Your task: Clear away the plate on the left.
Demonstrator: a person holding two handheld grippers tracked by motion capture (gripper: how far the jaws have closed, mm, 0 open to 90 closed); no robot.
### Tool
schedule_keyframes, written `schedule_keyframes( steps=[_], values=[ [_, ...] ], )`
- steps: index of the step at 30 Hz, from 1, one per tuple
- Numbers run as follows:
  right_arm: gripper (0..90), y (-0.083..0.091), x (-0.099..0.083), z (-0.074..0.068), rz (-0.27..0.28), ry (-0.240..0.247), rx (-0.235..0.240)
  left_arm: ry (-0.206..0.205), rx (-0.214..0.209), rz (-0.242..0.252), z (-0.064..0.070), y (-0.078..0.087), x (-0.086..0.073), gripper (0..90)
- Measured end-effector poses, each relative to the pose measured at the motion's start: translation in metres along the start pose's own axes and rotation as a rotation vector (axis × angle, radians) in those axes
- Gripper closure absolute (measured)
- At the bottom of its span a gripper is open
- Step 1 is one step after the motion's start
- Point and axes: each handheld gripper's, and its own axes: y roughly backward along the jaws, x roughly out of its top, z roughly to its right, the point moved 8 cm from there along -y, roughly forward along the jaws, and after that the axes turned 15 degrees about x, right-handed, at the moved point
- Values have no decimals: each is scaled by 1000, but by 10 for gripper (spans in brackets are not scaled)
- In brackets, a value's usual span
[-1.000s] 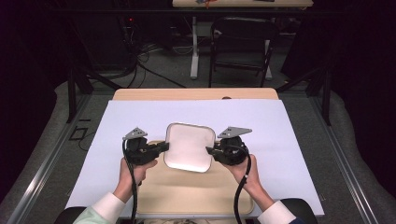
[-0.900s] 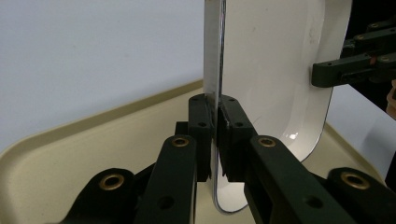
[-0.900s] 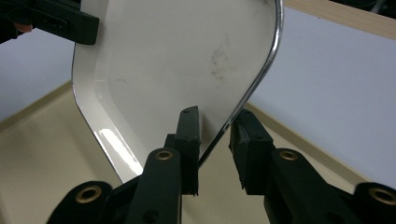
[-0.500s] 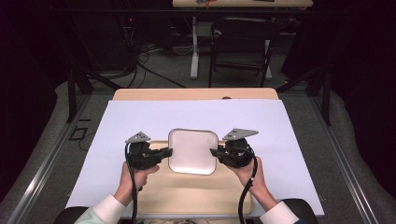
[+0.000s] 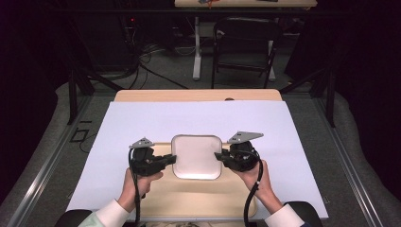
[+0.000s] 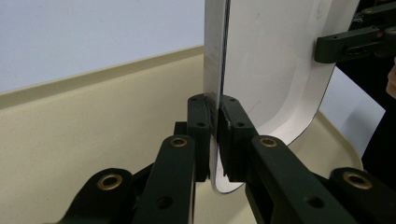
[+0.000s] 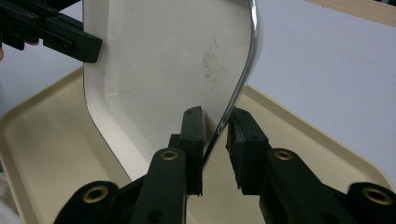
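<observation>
A white square plate with rounded corners [image 5: 196, 156] hangs level between both grippers over a beige tray [image 5: 189, 201]. My left gripper [image 5: 174, 160] is shut on the plate's left rim; in the left gripper view its jaws [image 6: 218, 135] pinch the plate [image 6: 275, 70] tightly. My right gripper [image 5: 217, 156] straddles the right rim. In the right gripper view [image 7: 215, 135] a gap shows between the plate's rim [image 7: 163, 70] and one jaw. I cannot tell whether the plate touches the tray.
The beige tray [image 6: 93, 140] lies on a white sheet [image 5: 142, 123] that covers the table. A chair [image 5: 246, 42] and a table leg stand on the floor beyond the far edge. Black frame rails run along both sides.
Both grippers and the plate have moved toward the person and a little lower, from the tray's far edge to over its middle.
</observation>
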Motion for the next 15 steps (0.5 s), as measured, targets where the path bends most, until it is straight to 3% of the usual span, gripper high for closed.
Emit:
schedule_keyframes(
  steps=[15],
  values=[
    [765, -5, -3, 1, -59, -7, 10, -5, 16, -46, 0, -5, -11, 830]
  ],
)
